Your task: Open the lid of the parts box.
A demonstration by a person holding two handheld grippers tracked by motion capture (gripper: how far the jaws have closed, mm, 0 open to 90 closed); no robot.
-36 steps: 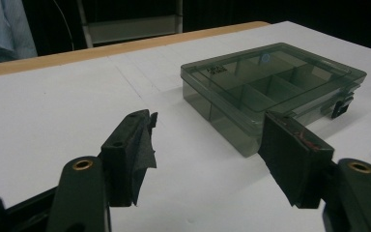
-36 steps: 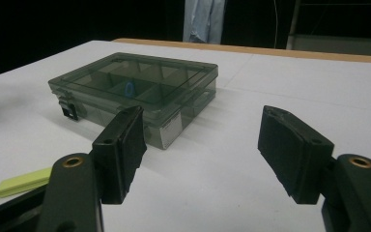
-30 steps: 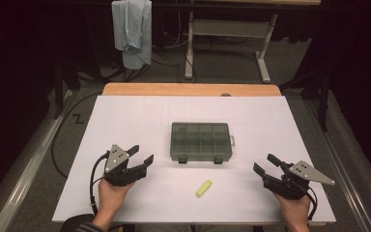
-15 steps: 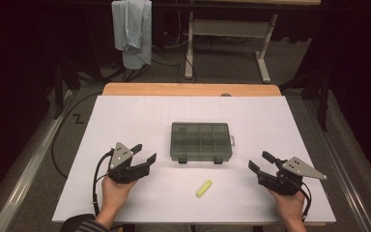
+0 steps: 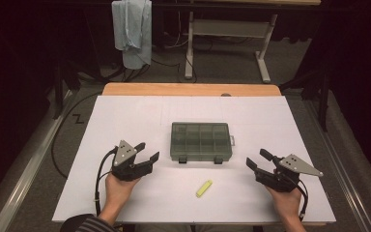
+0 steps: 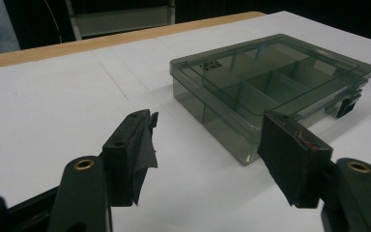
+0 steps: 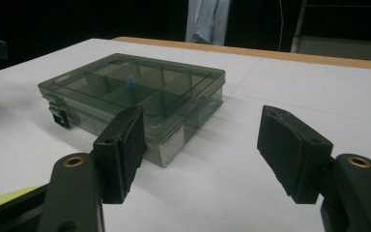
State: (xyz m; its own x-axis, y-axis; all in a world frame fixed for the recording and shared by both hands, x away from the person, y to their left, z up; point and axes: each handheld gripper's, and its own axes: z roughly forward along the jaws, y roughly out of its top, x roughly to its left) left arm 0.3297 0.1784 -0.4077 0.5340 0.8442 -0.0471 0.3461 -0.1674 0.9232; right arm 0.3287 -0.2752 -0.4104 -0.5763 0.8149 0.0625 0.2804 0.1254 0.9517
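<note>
Smoke-grey translucent plastic compartment box [image 5: 201, 141] lies closed and flat at the middle of the white-covered worktop [image 5: 125, 116], whose far edge shows a strip of bare wood. Behind the worktop stand a white metal frame [image 5: 232, 34] and a hanging pale blue cloth [image 5: 133, 29] in a dark room. Left gripper [image 5: 145, 154], held low near the box's left end, has its fingers [image 6: 140, 140] spread wide and empty, touching nothing. Right gripper [image 5: 258, 160], near the box's right end, likewise has its fingers [image 7: 125, 140] wide apart and empty. Inner dividers show through the box's clear lid; two dark latches sit on its near side. A small yellow-green oblong piece [image 5: 204, 188] lies on the worktop, near the box on the person's side.
</note>
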